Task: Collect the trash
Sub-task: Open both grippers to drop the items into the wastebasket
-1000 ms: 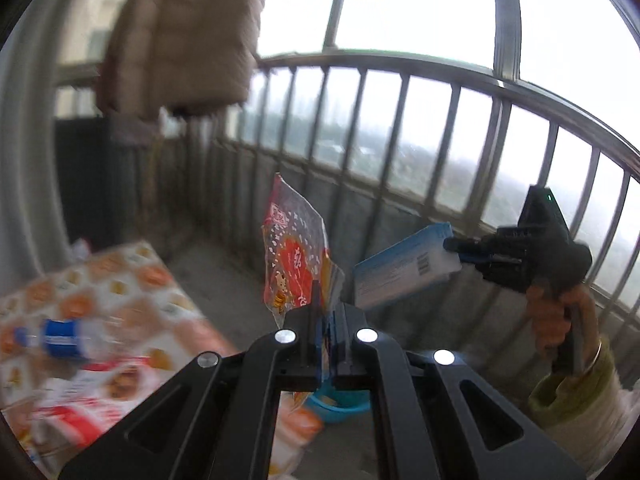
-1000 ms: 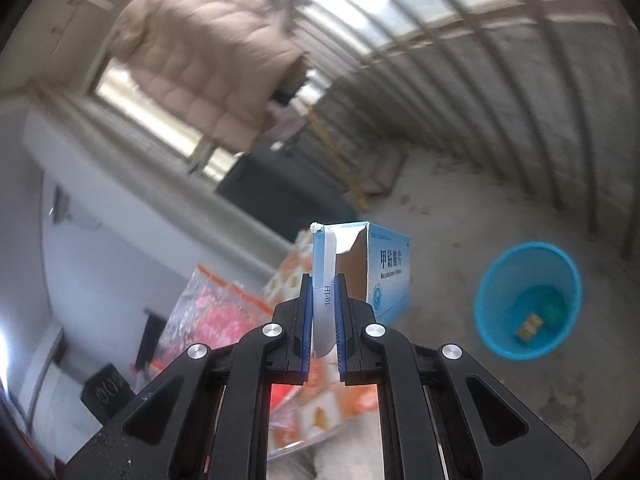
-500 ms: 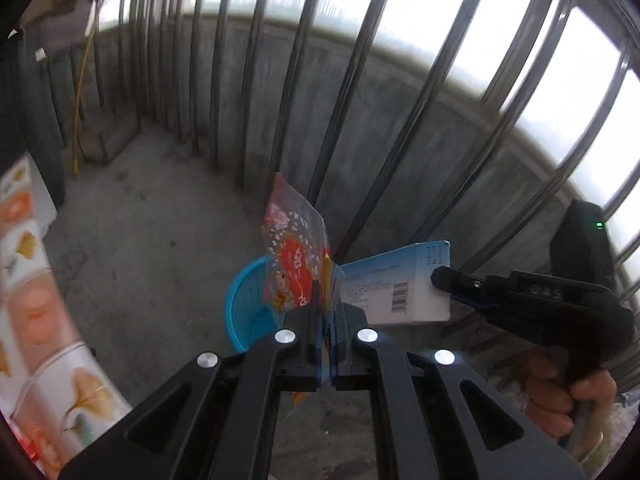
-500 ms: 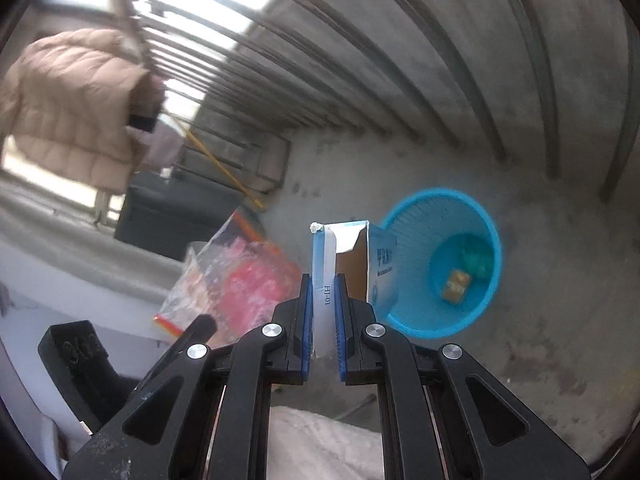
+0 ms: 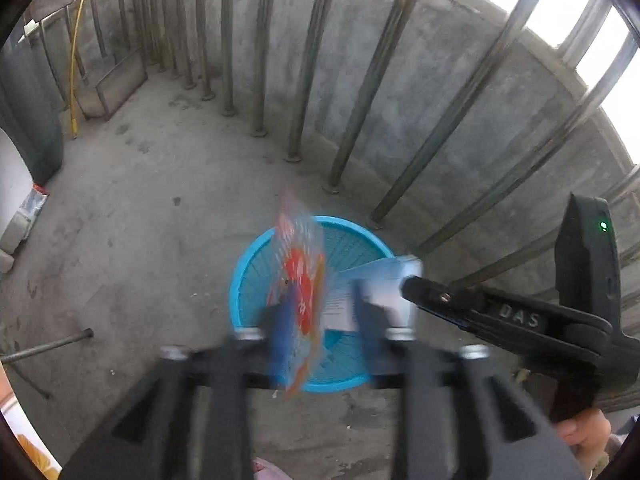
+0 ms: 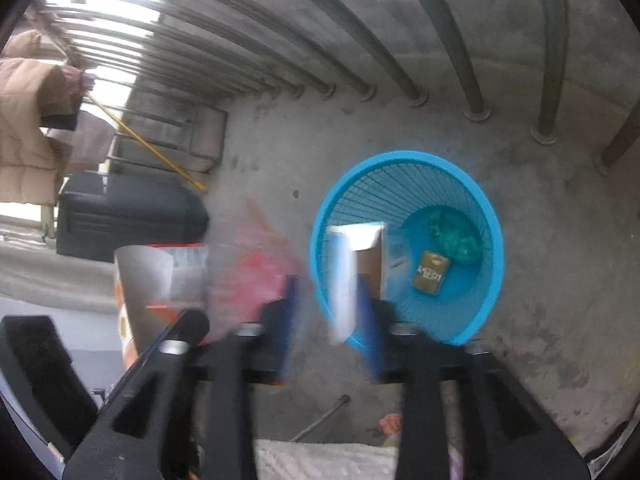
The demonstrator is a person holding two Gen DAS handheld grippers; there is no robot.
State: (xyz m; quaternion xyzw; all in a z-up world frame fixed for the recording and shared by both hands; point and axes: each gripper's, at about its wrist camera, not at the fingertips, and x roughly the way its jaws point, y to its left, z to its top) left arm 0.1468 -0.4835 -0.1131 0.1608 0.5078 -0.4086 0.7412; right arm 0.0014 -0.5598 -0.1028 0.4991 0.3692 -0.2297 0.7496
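Note:
A blue mesh trash basket (image 5: 246,280) stands on the concrete floor by the railing; it also shows in the right wrist view (image 6: 490,216). My left gripper (image 5: 320,320) is open, its fingers blurred and apart, and a red snack wrapper (image 5: 300,276) hangs loose between them over the basket. My right gripper (image 6: 330,316) is open too, and a blue and white carton (image 6: 362,252) sits free between its fingers above the basket's rim. The carton (image 5: 376,284) and right gripper (image 5: 412,286) also show in the left wrist view.
The basket holds a gold packet (image 6: 430,272) and green crumpled trash (image 6: 454,236). Metal railing bars (image 5: 372,80) and a low concrete wall stand behind it. A dark case (image 6: 128,216) and a patterned table edge (image 6: 132,300) lie to the left.
Both grippers swung down over the basket and opened. The wrapper and the carton, gripped before, are now loose between the spread fingers.

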